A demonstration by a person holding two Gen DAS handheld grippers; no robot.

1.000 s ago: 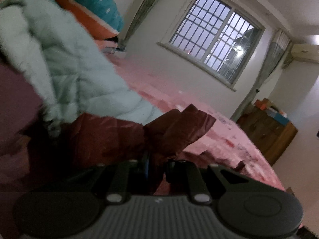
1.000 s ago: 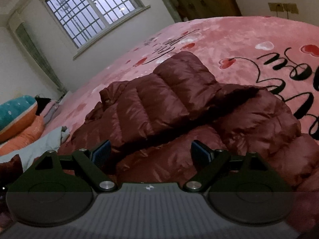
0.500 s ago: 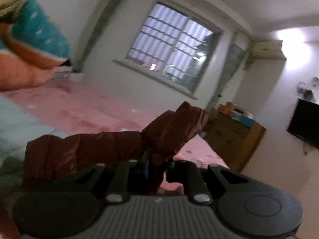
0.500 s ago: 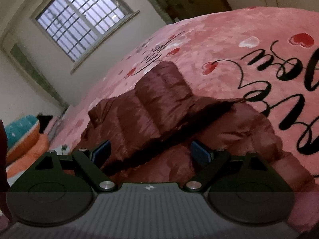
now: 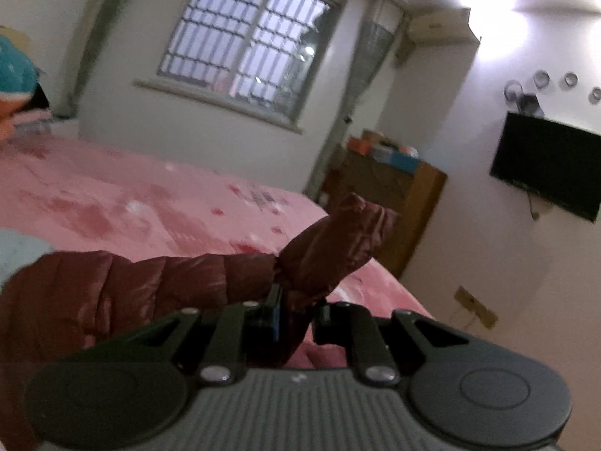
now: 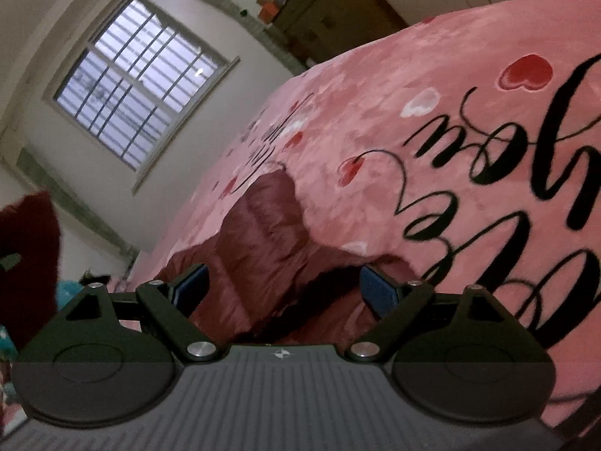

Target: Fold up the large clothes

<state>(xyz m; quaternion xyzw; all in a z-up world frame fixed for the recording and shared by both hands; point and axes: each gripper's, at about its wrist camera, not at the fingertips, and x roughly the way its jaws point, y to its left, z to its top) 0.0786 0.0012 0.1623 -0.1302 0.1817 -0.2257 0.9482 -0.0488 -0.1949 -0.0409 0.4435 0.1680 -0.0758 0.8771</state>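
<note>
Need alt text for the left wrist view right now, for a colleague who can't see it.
The left tongs are shut on a fold of a maroon puffer jacket, held up above a pink bed. Behind are a barred window, a wooden cabinet and a wall TV.

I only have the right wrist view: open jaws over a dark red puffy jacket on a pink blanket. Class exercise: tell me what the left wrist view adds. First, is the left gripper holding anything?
Observer: Yes. The left gripper is shut on a fold of the jacket, which stands up between its fingers.
Operator: Is that held part lying on the blanket?
Observer: No. It is raised clear of the blanket, the cuff end pointing up.
Operator: Anything else in the room that I cannot see?
Observer: A dark television hangs on the wall, right of the wooden cabinet.
</note>
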